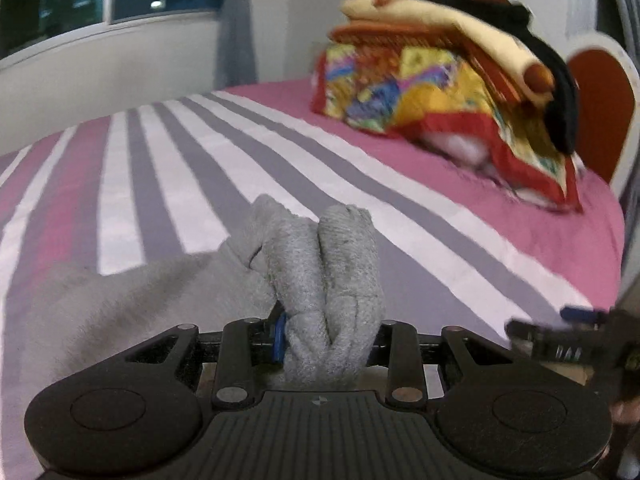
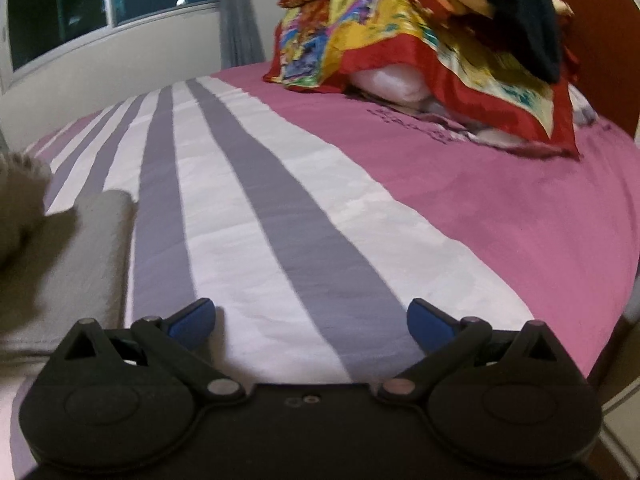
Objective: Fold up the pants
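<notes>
The grey fleece pants (image 1: 332, 280) lie on the striped bed. My left gripper (image 1: 328, 340) is shut on a bunched fold of them, and the cloth stands up between the jaws. More grey cloth spreads to the left below it (image 1: 120, 300). In the right wrist view the pants (image 2: 80, 248) lie at the left edge, with a lifted part at the far left. My right gripper (image 2: 312, 320) is open and empty over the bed cover, to the right of the pants. It also shows at the right edge of the left wrist view (image 1: 560, 340).
The bed has a pink, white and grey striped cover (image 2: 320, 200). A pile of colourful blankets and dark clothes (image 1: 460, 80) sits at the head, also in the right wrist view (image 2: 440, 40). A red headboard (image 1: 600, 112), window (image 2: 60, 12) and curtain stand behind.
</notes>
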{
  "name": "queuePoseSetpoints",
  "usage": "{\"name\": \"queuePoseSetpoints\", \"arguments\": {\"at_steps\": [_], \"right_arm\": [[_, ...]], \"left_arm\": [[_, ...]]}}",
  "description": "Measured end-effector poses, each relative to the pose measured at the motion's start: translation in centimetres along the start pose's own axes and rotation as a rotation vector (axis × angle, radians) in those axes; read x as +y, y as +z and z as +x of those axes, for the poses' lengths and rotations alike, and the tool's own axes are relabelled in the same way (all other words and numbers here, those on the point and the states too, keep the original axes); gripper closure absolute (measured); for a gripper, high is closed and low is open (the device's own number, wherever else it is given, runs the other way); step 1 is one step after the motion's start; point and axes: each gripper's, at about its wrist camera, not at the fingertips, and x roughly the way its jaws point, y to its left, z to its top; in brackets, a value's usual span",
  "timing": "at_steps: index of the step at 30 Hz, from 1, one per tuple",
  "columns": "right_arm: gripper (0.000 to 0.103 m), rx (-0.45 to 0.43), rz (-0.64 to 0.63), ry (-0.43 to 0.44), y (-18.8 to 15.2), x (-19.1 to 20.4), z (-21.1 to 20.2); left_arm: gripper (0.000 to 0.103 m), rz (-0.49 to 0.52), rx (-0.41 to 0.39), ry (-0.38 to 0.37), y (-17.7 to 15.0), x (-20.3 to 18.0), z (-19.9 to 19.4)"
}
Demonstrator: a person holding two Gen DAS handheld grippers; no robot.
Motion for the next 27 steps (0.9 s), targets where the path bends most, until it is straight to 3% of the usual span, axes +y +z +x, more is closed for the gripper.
{"name": "queuePoseSetpoints", "arguments": {"at_steps": [4, 5, 7, 8, 9, 12, 15, 18, 19, 20, 22, 24, 27], "right_arm": [[0.0, -0.002, 0.033, 0.025, 0.0, -0.6, -0.1], [0.0, -0.002, 0.039, 0.027, 0.0, -0.6, 0.0], [0.0, -0.001, 0.054, 0.03, 0.1, -0.6, 0.0], [0.0, 0.0, 0.059, 0.031, 0.1, -0.7, 0.1], [0.0, 0.003, 0.062, 0.035, 0.2, -0.7, 0.1], [0.0, 0.005, 0.074, 0.046, 0.3, -1.0, 0.0], [0.004, -0.04, 0.125, 0.104, 0.6, -2.1, -1.2], [0.01, -0.124, 0.148, 0.234, 0.7, -2.7, -3.5], [0.017, -0.142, 0.138, 0.298, 0.8, -2.5, -4.3], [0.029, -0.154, 0.123, 0.371, 0.8, -2.0, -5.1], [0.042, -0.148, 0.097, 0.485, 0.8, -0.3, -6.2], [0.043, -0.109, 0.06, 0.579, 0.6, 2.5, -6.5], [0.045, -0.065, 0.019, 0.642, 0.2, 6.4, -6.3]], "left_arm": [[0.069, 0.038, 0.058, -0.032, -0.6, -1.8, 2.1], [0.062, 0.055, 0.085, -0.035, -0.9, -2.3, 3.0], [0.037, 0.067, 0.096, -0.089, -1.4, -3.0, 4.0], [0.012, 0.045, 0.092, -0.129, -1.4, -3.1, 4.1], [0.001, 0.014, 0.092, -0.168, -1.4, -3.3, 4.1], [0.001, 0.035, 0.051, -0.107, -1.7, -4.0, 2.4], [0.001, 0.045, -0.081, -0.031, -3.3, -2.1, -3.0], [0.001, 0.023, -0.144, 0.121, -6.7, 1.5, -8.9], [0.001, 0.011, -0.157, 0.162, -8.3, 2.8, -10.8], [0.001, -0.011, -0.154, 0.205, -10.1, 4.4, -12.6], [0.001, -0.068, -0.117, 0.262, -13.0, 7.2, -14.6], [0.001, -0.115, -0.071, 0.301, -14.9, 9.3, -15.2], [0.001, -0.132, -0.085, 0.309, -15.6, 10.7, -15.4]]}}
